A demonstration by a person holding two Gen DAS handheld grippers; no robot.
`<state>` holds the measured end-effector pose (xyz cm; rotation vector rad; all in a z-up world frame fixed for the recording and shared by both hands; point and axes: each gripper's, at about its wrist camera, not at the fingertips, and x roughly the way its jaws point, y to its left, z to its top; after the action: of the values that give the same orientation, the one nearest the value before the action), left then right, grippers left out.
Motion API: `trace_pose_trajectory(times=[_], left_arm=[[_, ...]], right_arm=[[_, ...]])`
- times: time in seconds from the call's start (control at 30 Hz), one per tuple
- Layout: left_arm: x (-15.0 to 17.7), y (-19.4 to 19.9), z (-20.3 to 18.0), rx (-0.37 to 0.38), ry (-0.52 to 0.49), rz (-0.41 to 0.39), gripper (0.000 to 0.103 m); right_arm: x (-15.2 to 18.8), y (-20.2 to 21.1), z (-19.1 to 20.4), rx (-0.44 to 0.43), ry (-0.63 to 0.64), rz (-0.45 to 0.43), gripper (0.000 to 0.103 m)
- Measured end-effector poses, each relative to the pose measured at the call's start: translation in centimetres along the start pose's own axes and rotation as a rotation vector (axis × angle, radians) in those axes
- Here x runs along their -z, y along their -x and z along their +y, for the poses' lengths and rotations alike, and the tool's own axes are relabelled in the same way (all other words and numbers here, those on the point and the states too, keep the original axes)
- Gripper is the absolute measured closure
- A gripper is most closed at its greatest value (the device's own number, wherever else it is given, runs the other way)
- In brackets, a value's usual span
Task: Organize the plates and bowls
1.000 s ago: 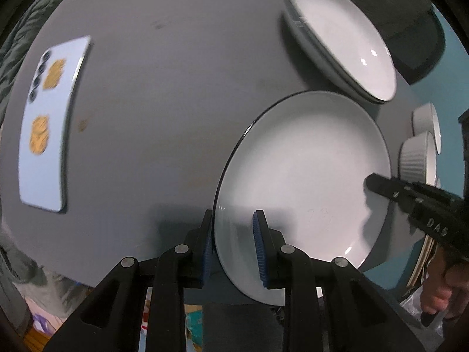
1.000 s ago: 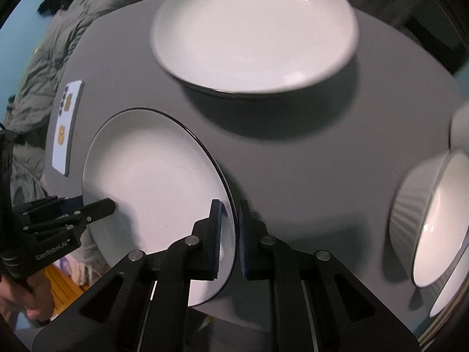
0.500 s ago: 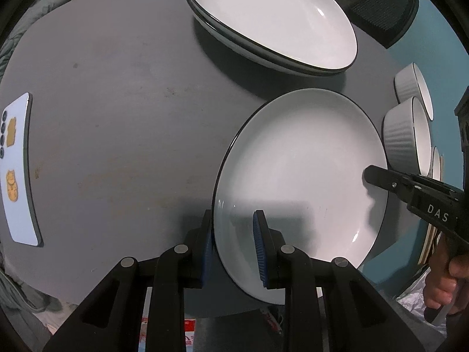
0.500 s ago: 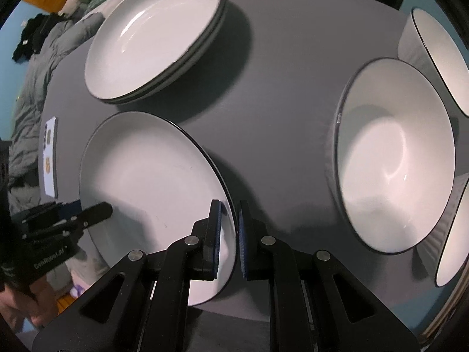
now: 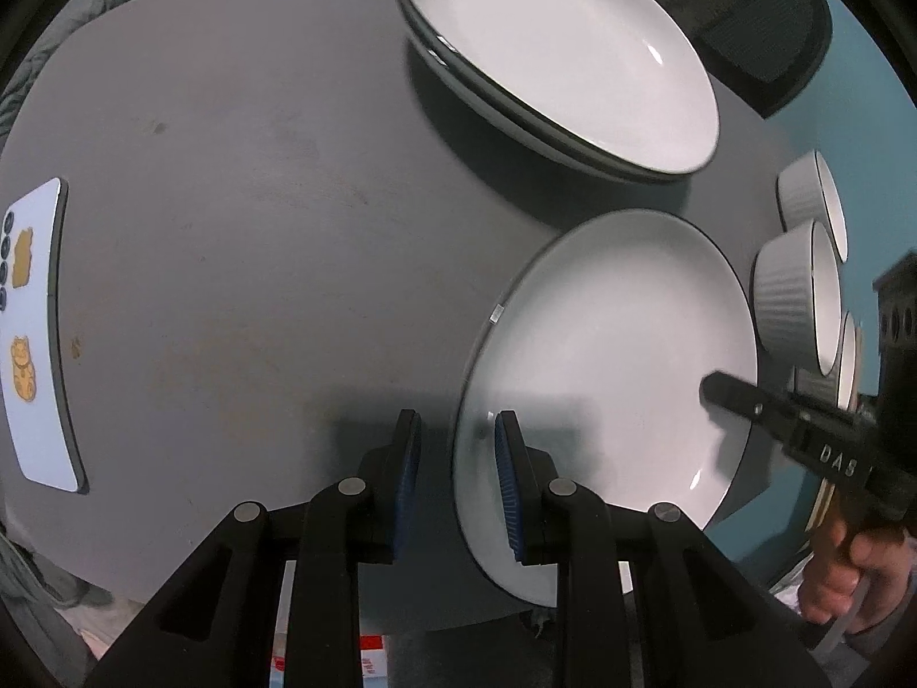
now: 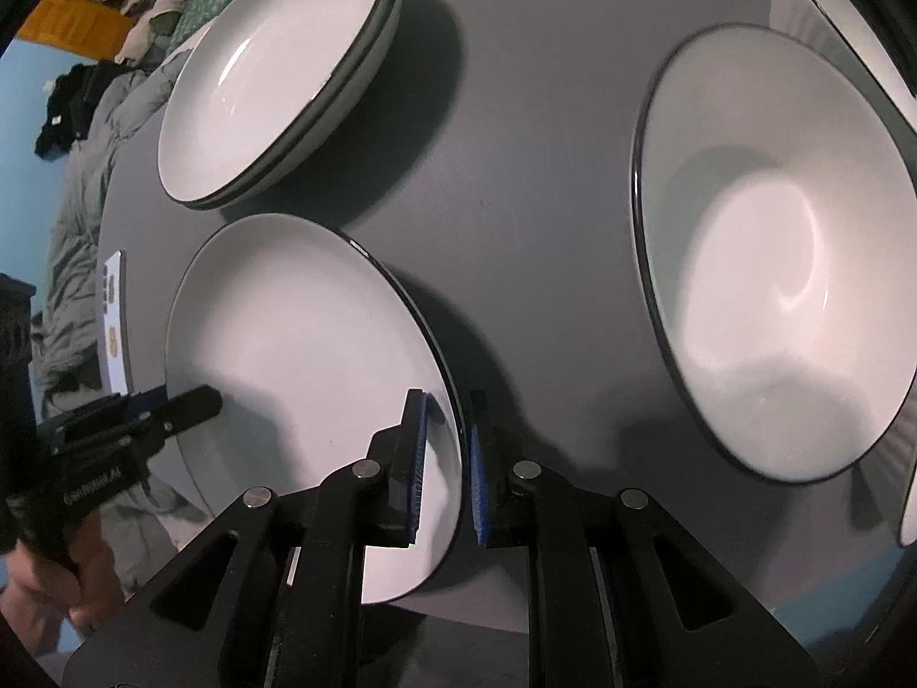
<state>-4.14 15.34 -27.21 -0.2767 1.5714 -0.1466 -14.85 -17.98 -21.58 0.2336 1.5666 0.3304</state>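
Observation:
A white plate with a dark rim [image 5: 607, 355] lies at the near edge of the grey table [image 5: 258, 200]; it also shows in the right wrist view [image 6: 298, 355]. My left gripper [image 5: 455, 476] stands around its left rim with the jaws spread a little and a gap on the outer side. My right gripper [image 6: 446, 464] stands around its right rim, its pads a little off the rim. A stack of two similar plates [image 5: 561, 57] sits farther back, also seen in the right wrist view [image 6: 275, 74].
A large white bowl [image 6: 779, 252] stands right of the plate, with another bowl [image 6: 848, 17] behind it. Ribbed white bowls [image 5: 796, 292] show at the table's right edge. A phone [image 5: 34, 338] lies at the far left.
Both grippers' jaws have spread apart from the plate rim. The plate has come down onto the table near the stack. Both cameras have shifted.

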Motion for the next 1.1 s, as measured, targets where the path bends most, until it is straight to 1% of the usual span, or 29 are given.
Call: trace_pose_trajectory(times=[0.07,0.1,0.13,0.27,0.3,0.33,0.37,0.5,0.57,0.67,0.8,1.1], left_arm=[[-0.2,0.0,0.3,0.014,-0.002,0.002,0.078],[-0.4,0.2,0.6,0.018,-0.004,0.003,0.078],[-0.4,0.2,0.6,0.022,-0.007,0.002,0.078],[-0.5,-0.1,0.6,0.034,-0.02,0.018,0.078],[-0.6,-0.2,0.4,0.043,-0.019,0.023,0.081],[-0.5,-0.3,0.3,0.055,-0.019,0.029,0.085],[-0.5,-0.3,0.2,0.061,-0.02,0.034,0.087],[-0.3,-0.2,-0.4,0.04,-0.048,0.033,0.087],[-0.4,-0.2,-0.4,0.037,-0.044,0.04,0.087],[-0.4,0.0,-0.3,0.008,-0.042,0.045,0.087],[-0.4,1.2,0.0,0.01,-0.027,0.033,0.087],[-0.6,5.1,1.0,0.024,-0.019,-0.004,0.087]], right_arm=[[0.2,-0.2,-0.2,-0.012,-0.013,0.0,0.087],[0.3,-0.3,-0.2,-0.014,-0.018,-0.002,0.087],[-0.5,0.2,-0.9,-0.018,-0.021,-0.002,0.087],[-0.3,0.6,-1.9,-0.034,-0.039,-0.009,0.086],[-0.3,0.6,-1.9,-0.036,-0.04,-0.01,0.086],[-0.3,0.6,-1.8,-0.035,-0.039,-0.011,0.086],[-0.3,0.7,-1.8,-0.032,-0.037,-0.012,0.086],[-0.3,1.1,-2.2,-0.019,-0.033,-0.006,0.086],[-0.3,1.1,-2.2,-0.02,-0.036,-0.003,0.086],[-0.4,1.0,-1.5,-0.027,-0.032,0.007,0.088],[-0.7,1.6,-0.3,-0.013,0.012,0.01,0.09],[-2.2,4.3,1.8,-0.028,0.053,-0.005,0.09]])
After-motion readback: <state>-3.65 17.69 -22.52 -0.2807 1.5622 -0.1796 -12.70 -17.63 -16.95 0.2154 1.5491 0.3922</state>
